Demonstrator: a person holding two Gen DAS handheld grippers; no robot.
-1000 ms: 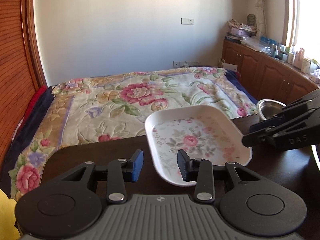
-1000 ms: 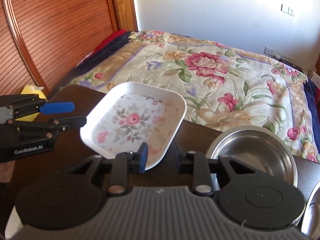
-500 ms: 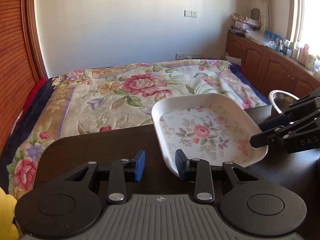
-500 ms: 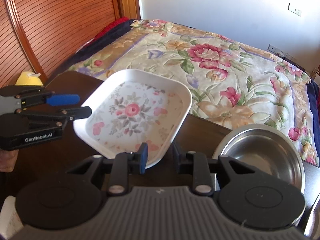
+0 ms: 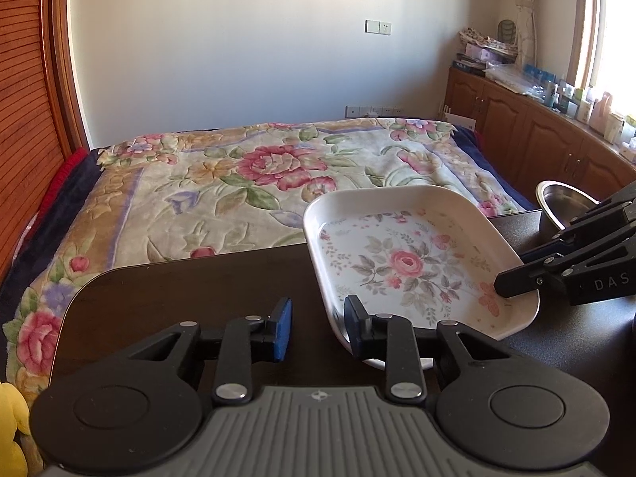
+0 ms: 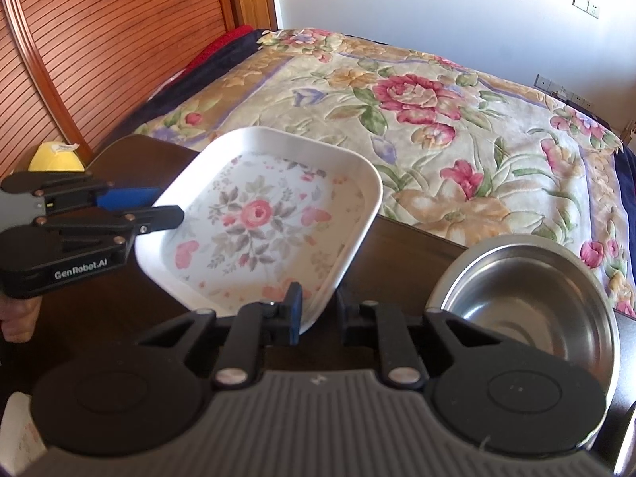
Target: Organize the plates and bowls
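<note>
Closing further on both sides since a second ago, with the floral plate (image 5: 413, 262) shifted toward 3 o'clock in the left wrist view and tipped up at its far rim. Right gripper (image 6: 321, 312) clamped across the plate's near rim, blue pad inside, other finger outside. Left gripper (image 5: 318, 328) narrowed but not pressing: right finger against the plate's corner at 6 o'clock, left finger (image 5: 280, 328) over bare dark table (image 5: 190, 298). Steel bowl (image 6: 528, 310) resting at 3 o'clock of the plate, apart from it. Floral bedspread (image 6: 437, 119) beyond at 12 o'clock.
</note>
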